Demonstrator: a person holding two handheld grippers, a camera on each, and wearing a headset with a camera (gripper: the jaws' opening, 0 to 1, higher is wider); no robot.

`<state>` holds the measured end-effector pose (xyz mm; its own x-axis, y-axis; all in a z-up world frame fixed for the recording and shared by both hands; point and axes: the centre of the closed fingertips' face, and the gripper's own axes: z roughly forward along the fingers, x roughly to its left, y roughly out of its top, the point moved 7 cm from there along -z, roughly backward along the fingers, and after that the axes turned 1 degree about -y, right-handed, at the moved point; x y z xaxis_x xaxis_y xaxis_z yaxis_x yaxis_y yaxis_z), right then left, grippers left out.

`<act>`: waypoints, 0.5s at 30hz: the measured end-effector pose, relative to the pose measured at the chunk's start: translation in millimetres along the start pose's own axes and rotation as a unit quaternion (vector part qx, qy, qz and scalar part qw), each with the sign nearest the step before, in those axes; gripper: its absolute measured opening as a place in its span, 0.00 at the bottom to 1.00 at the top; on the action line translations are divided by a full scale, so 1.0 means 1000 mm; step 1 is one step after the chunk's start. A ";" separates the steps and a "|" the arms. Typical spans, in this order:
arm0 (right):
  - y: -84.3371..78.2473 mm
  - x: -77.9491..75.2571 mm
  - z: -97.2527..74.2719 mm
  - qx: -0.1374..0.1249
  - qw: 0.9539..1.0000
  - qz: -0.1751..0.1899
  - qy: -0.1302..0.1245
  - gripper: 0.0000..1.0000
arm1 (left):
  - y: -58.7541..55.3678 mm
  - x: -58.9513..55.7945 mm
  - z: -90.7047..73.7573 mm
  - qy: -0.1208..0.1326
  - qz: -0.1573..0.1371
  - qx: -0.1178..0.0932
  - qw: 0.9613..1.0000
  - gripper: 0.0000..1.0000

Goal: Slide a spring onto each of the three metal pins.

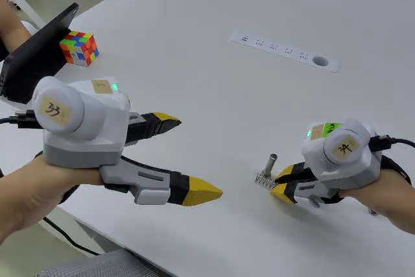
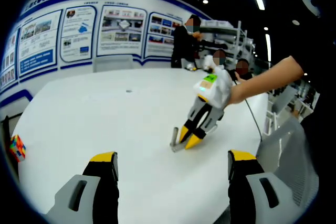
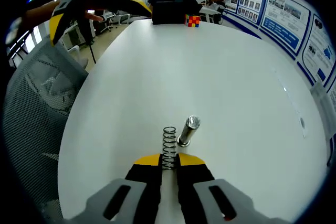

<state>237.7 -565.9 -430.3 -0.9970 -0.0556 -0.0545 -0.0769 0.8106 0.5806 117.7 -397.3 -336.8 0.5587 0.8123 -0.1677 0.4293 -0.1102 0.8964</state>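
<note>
At one o'clock of the right tongs [image 3: 169,161], clamped on a thin wire spring [image 3: 168,144], the upright silver metal pin [image 3: 188,130] may topple if bumped; left tongs [image 1: 194,157] apart

On the table [image 3: 210,66], spring [image 3: 168,142] sits just beside pin [image 3: 188,131].
</note>
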 end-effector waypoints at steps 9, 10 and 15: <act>0.003 0.007 -0.003 0.005 0.999 -0.032 0.000 0.11 | 0.004 -0.009 0.006 -0.010 0.007 -0.002 1.000 0.88; 0.005 0.007 -0.006 0.002 0.999 -0.034 0.000 0.11 | 0.005 -0.010 0.007 -0.012 0.007 -0.002 1.000 0.87; 0.009 0.011 -0.023 -0.011 0.999 -0.044 -0.002 0.11 | 0.005 -0.016 0.013 -0.022 0.014 0.005 1.000 0.86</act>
<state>225.6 -572.4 -406.8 -0.9862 -0.1241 -0.1097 -0.1651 0.7890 0.5918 120.3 -418.1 -335.1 0.6007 0.7830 -0.1615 0.4201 -0.1372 0.8971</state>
